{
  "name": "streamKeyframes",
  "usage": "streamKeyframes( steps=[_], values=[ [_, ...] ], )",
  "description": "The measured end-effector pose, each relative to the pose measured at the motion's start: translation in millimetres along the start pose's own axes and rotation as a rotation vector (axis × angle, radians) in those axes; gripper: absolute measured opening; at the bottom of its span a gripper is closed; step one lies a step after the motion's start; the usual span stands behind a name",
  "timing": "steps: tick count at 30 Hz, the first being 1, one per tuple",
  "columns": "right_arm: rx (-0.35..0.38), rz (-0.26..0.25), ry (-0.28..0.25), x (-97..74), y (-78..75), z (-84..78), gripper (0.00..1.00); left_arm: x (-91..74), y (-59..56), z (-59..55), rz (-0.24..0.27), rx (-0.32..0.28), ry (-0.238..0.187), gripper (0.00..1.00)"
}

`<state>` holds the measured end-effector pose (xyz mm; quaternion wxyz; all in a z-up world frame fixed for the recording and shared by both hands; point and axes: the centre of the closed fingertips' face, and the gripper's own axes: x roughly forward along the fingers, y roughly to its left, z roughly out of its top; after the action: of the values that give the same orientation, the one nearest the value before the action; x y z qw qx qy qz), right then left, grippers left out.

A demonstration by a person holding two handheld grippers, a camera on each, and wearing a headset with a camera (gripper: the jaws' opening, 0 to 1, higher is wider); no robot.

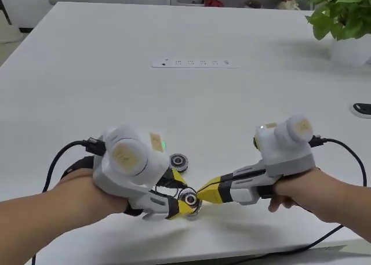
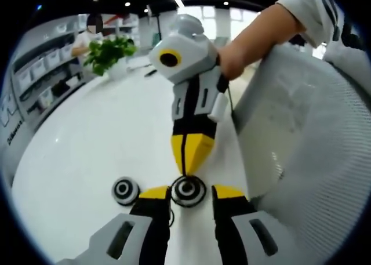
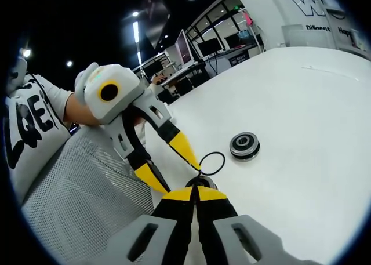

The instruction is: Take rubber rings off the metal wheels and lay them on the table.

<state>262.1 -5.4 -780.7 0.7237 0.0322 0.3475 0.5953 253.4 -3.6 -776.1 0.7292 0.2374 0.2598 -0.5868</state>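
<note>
Two grippers meeting at one metal wheel near the front of the tabletop.

Fingers of the left gripper closed on either side of the metal wheel. Second wheel lying flat just beside it, apart. Fingers of the right gripper pinched shut at the lower edge of a thin black rubber ring, a loop beside the left fingers. Held wheel mostly hidden behind the right fingers in the right gripper view; ring too thin to make out in the head view.

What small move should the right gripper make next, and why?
Probably draw the right gripper back from the wheel to free the rubber ring. The left gripper clamps that wheel, and the ring loops out from the right gripper's shut tips, seemingly half off.
</note>
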Motion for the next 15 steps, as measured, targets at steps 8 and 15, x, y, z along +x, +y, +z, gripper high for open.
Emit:
streamKeyframes(
  steps=[8, 15],
  values=[
    [-0.004, 0.006, -0.007, -0.8, 2.3, 4.5, 0.0, -17.3, -1.5, 0.4, 0.01, -0.035, -0.029, 0.35],
    [-0.021, 0.017, -0.003, -0.4, 10.3, 9.0, 0.0, -29.6, -0.5, -2.7, 0.029, -0.059, -0.036, 0.43]
  ],
)
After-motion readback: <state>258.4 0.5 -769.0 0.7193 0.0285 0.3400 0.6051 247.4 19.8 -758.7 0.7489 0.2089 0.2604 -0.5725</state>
